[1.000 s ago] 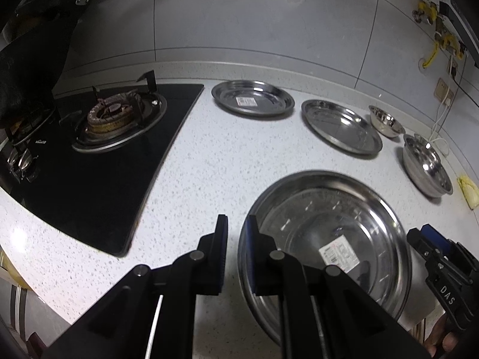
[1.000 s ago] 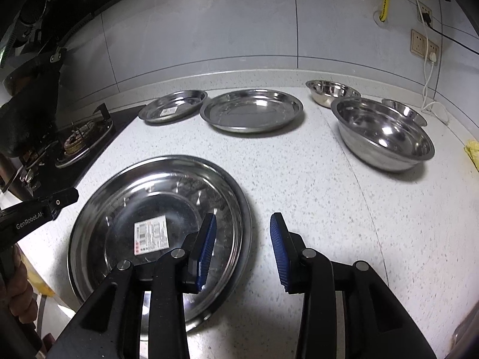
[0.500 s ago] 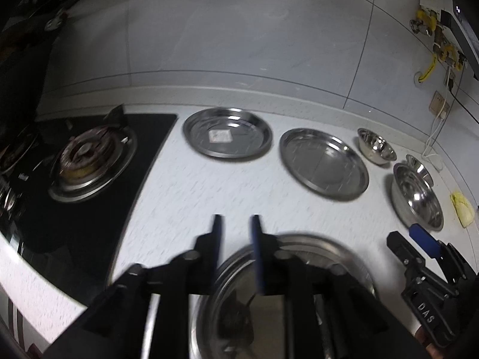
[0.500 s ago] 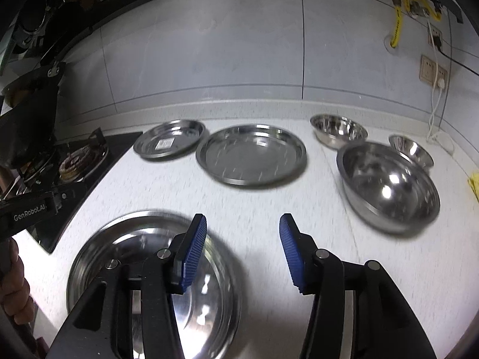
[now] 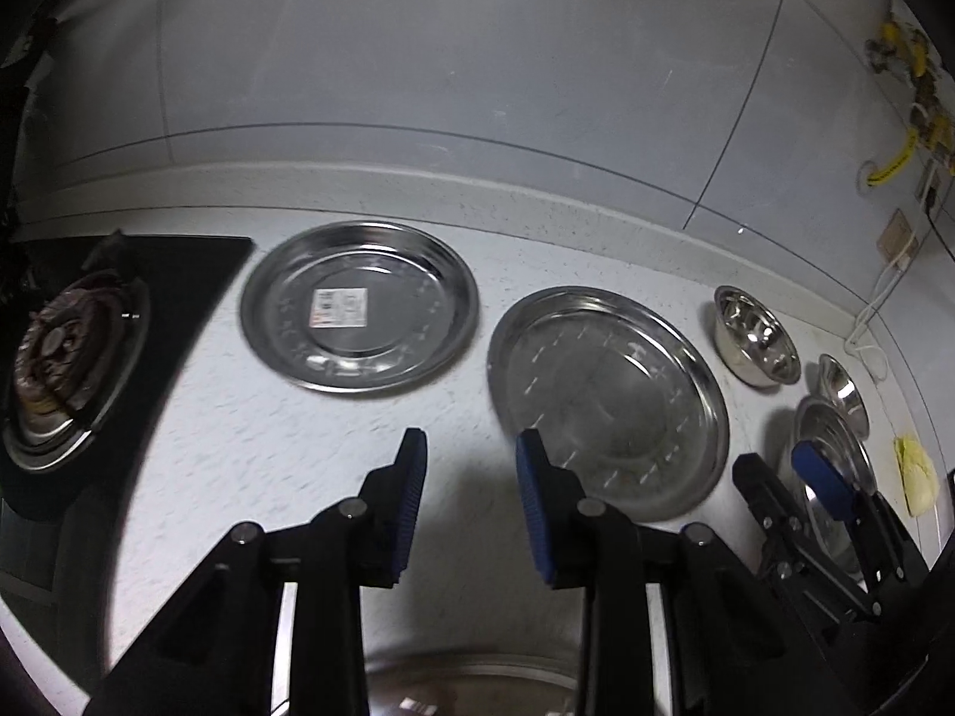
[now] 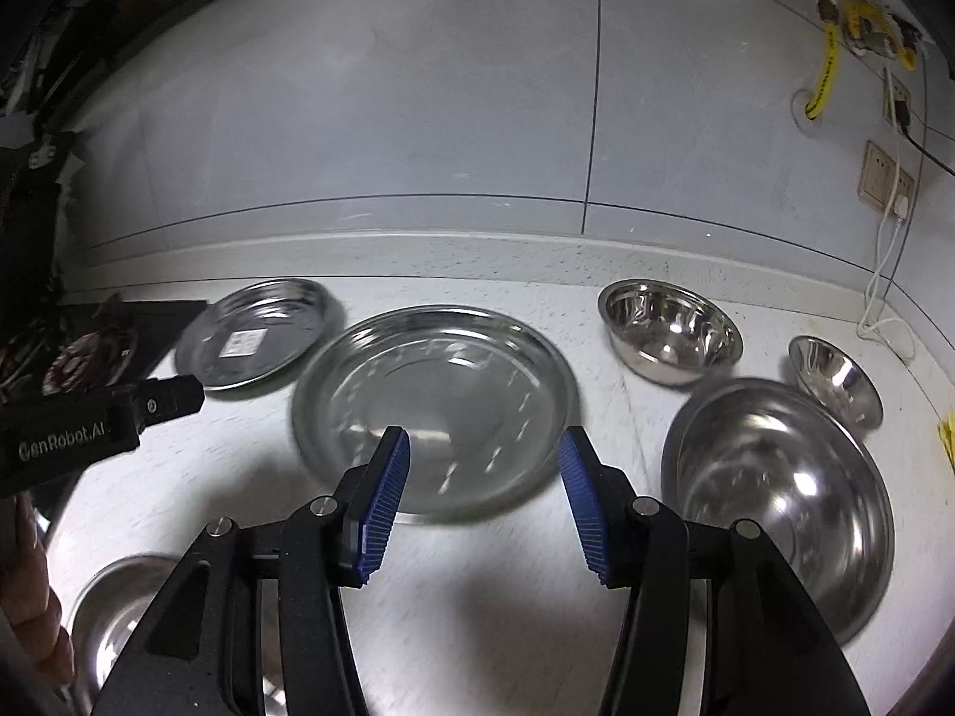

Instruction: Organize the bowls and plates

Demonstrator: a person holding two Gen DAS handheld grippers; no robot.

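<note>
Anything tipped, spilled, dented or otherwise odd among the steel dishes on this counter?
Nothing stands out. The round steel plate with a label, the plain steel plate and the three steel bowls sit upright and apart on the speckled white counter.

Left gripper (image 5: 471, 453) and right gripper (image 6: 483, 453) hover, fingers parted, empty.

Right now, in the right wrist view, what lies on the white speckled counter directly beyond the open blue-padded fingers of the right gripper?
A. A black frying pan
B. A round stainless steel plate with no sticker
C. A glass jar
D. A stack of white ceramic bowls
B: beyond the right gripper, whose jaws hold nothing, a round stainless steel plate lies flat on the white speckled counter, with no label on it.
</note>
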